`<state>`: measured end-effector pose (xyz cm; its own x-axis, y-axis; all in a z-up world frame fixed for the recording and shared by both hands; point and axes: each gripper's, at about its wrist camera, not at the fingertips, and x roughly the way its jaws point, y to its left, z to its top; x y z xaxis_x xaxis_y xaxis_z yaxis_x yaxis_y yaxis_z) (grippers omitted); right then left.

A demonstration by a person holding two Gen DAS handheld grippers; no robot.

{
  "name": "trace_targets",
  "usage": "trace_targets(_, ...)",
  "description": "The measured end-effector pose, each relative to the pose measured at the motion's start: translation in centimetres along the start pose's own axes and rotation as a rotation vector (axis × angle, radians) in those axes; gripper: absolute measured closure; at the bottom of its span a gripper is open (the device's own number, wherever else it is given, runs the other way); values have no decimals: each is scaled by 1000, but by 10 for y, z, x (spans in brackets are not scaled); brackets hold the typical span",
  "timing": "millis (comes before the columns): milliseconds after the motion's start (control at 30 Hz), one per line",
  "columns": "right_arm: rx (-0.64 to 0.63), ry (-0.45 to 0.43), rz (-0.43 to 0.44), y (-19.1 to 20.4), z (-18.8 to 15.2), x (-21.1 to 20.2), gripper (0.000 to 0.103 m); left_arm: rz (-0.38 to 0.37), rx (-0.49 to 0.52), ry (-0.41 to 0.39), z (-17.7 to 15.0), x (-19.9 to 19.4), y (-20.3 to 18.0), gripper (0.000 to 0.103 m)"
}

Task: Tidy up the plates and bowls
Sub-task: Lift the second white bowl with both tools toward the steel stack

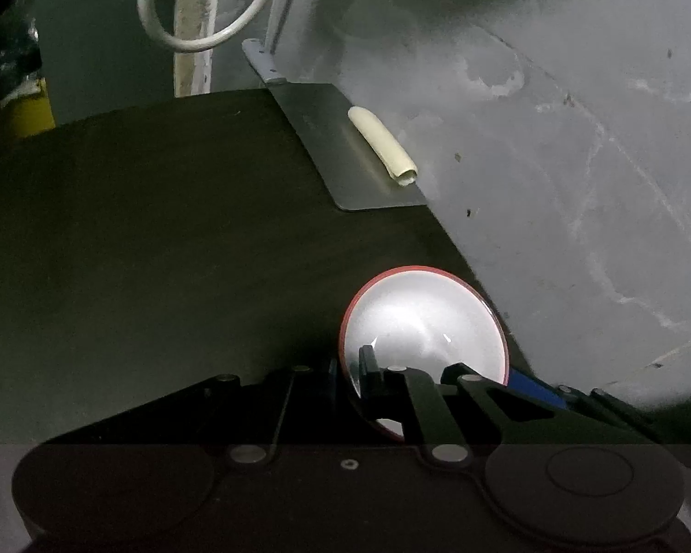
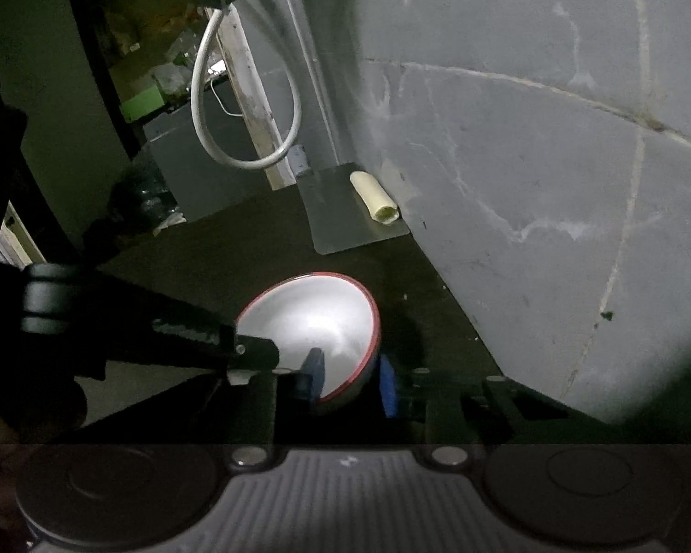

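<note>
A white bowl with a red rim (image 1: 426, 322) sits tilted on the dark counter (image 1: 161, 230), close to the grey wall. Both grippers hold it. My left gripper (image 1: 350, 375) is shut on the bowl's near rim, one finger (image 1: 368, 368) inside the bowl. In the right wrist view the same bowl (image 2: 313, 318) is pinched at its near rim by my right gripper (image 2: 352, 380), with one blue pad (image 2: 315, 368) inside and one (image 2: 388, 385) outside. The left gripper's arm (image 2: 161, 322) reaches in from the left.
A thin metal sheet (image 1: 341, 152) lies at the counter's back corner with a cream tube (image 1: 384, 145) on it. A white cable loop (image 1: 198, 23) hangs by a pale post. The grey wall (image 1: 553, 161) borders the counter on the right. Dark shelves with clutter (image 2: 138, 69) stand at the back left.
</note>
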<state>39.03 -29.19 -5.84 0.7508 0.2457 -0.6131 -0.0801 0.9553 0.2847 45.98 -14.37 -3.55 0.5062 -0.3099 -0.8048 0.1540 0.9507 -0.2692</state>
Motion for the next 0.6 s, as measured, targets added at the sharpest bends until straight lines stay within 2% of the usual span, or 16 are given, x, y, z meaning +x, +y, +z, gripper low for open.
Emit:
trace_targets(100, -11, -29, 10, 2, 2, -7, 80, -15, -12, -25, -4, -8, 2, 95)
trace_targets(367, -30, -103, 21, 10, 10, -30, 83, -35, -2, -151, -10, -46, -5, 95)
trace_targets(600, -51, -134, 21, 19, 15, -51, 83, -33, 17, -189, -14, -71, -13, 95)
